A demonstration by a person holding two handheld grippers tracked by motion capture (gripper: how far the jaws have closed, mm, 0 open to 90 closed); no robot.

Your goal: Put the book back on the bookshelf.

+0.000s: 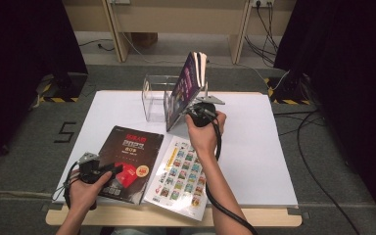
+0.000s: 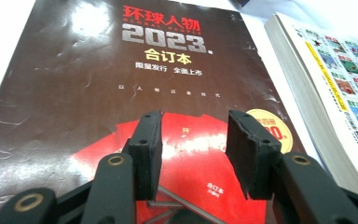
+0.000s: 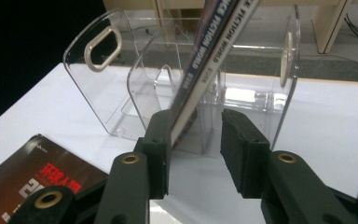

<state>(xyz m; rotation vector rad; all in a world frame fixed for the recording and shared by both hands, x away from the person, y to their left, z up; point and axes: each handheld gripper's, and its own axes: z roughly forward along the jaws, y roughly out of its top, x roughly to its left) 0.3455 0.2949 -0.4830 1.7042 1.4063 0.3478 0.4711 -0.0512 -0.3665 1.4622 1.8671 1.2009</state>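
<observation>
Right hand-held gripper stood at the near edge of a clear acrylic rack on the white surface, with a magazine standing in the rack and leaning over toward one side. Its jaws were parted: the magazine's spine lay against the inner face of one pad, while the other pad stood well clear of it, so nothing was clamped. In the high view the right hand sat just in front of the rack, and the magazine rose tilted above it, its purple cover facing left.

Left hand-held gripper hovered low over the near end of a dark-covered magazine that lay flat on the surface, its jaws well apart with only the red-and-brown cover showing between them; I could not tell whether the pad tips touched the cover. From above, the left hand rested at the lower left corner of that dark-covered magazine.

Just beside it on the right lay a thick book with a grid of small coloured pictures on its pale cover, its edge partly overlapping the dark one. The same thick book showed its page block in the left gripper view.
</observation>
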